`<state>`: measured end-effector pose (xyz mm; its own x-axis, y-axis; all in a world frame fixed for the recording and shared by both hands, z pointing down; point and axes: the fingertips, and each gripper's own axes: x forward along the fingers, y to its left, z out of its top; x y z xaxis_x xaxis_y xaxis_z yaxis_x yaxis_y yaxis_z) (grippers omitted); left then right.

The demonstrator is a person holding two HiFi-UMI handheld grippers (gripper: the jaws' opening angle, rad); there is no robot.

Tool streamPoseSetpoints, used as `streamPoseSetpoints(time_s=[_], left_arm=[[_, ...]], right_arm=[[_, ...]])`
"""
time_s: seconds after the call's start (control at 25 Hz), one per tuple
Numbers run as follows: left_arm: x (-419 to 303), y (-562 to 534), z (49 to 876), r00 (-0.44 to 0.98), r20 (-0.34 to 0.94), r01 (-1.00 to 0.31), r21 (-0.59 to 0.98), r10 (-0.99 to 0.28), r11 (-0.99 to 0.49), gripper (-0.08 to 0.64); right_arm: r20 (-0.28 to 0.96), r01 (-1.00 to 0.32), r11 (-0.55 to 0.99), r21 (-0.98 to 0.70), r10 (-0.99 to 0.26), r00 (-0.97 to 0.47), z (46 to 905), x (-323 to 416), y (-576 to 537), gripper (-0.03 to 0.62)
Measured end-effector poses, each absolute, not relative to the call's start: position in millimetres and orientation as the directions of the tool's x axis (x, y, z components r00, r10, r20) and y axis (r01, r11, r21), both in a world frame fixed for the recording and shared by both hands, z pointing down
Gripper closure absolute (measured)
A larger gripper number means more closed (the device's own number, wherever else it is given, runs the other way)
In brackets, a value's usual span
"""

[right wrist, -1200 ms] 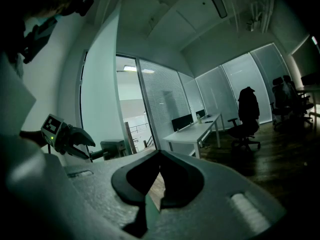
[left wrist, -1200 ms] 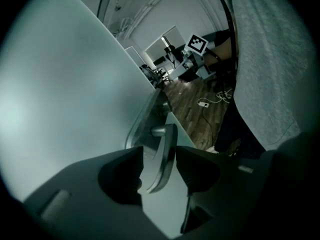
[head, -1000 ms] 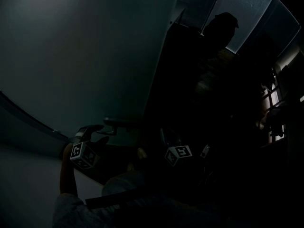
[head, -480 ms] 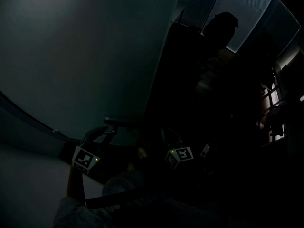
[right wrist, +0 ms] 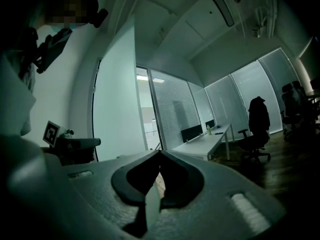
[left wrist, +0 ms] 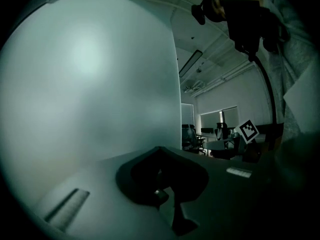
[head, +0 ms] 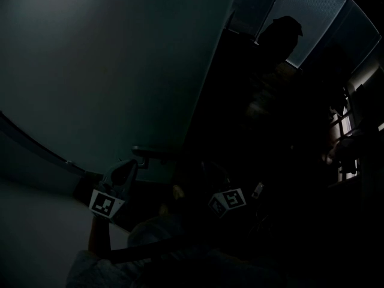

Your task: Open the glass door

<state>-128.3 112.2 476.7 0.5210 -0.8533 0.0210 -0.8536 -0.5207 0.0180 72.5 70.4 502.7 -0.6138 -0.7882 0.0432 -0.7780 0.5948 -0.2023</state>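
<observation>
The left gripper (left wrist: 160,149) has just been closing. Its jaws now meet at the tips, with nothing seen between them. It sits low in the left gripper view, and the frosted glass door (left wrist: 90,84) fills the left half of that frame close beside it. In the head view its marker cube (head: 106,204) lies at lower left, below and left of the dark door handle (head: 153,153). The gloom hides whether the gripper touches the handle. The right gripper (right wrist: 160,151) is pinched together too and is empty. It faces a dim office with a desk (right wrist: 205,141) at centre and a chair (right wrist: 257,129) at right.
</observation>
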Motion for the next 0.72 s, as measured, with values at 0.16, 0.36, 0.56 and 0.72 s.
streamPoseSetpoints(time_s=[0.16, 0.36, 0.56, 0.72], left_arm=[[-122.6, 117.3, 483.2, 0.524, 0.03, -0.852, 0.023, -0.851, -0.523, 0.555], [-117.4, 123.9, 486.8, 0.52, 0.037, -0.854, 0.04, -0.853, -0.519, 0.555], [-114.6, 129.1, 483.3, 0.517, 0.03, -0.856, 0.037, -0.856, -0.516, 0.555], [-112.8, 129.8, 484.9, 0.518, 0.028, -0.855, 0.031, -0.855, -0.517, 0.555]], right_arm=[[0.031, -0.767, 0.608, -0.207, -0.779, -0.626, 498.6, 67.5, 73.8, 0.589], [0.03, -0.755, 0.62, -0.213, -0.768, -0.64, 494.8, 63.2, 79.6, 0.589], [0.026, -0.749, 0.631, -0.201, -0.761, -0.648, 492.0, 61.3, 87.8, 0.591], [0.024, -0.744, 0.637, -0.204, -0.756, -0.654, 494.6, 60.8, 90.1, 0.59]])
